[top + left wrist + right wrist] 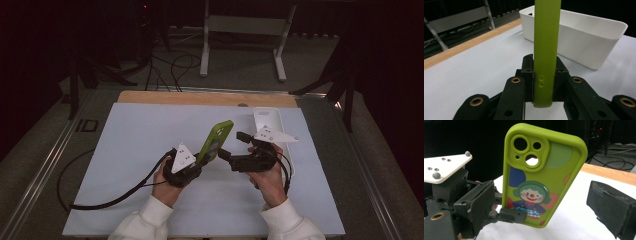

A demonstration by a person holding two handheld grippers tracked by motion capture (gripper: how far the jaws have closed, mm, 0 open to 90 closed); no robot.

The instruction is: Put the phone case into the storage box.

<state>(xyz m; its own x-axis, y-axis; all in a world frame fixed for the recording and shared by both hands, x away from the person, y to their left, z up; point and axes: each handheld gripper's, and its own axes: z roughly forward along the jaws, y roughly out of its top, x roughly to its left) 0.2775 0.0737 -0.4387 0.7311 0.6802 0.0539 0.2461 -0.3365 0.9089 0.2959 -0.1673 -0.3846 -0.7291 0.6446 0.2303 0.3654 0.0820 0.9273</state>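
Two grippers meet over the middle of the worktop [130,150], with one green phone case between them. The left gripper [199,159] has its fingers [527,72] drawn in narrow on the case [546,50], clamping it by its thin sides near the bottom end; both pads lie flat against the green edge in the left gripper view. The case [216,141] stands off the worktop, tilted, its top end leaning toward 1 o'clock from the left hand [167,187] in the high view. In the right gripper view the case [541,177] shows its back: camera cut-outs at the top and a clown cartoon below.

The right gripper [225,152] points toward 9 o'clock at the case, held in the right hand [270,182]. Its fingers [614,205] stand wide apart, with nothing between them; the near one sits beside the case without touching it.

A white bin [267,122] rests at 1 o'clock from the case, near the worktop's far edge; in the left gripper view the bin [589,42] sits right behind the case.
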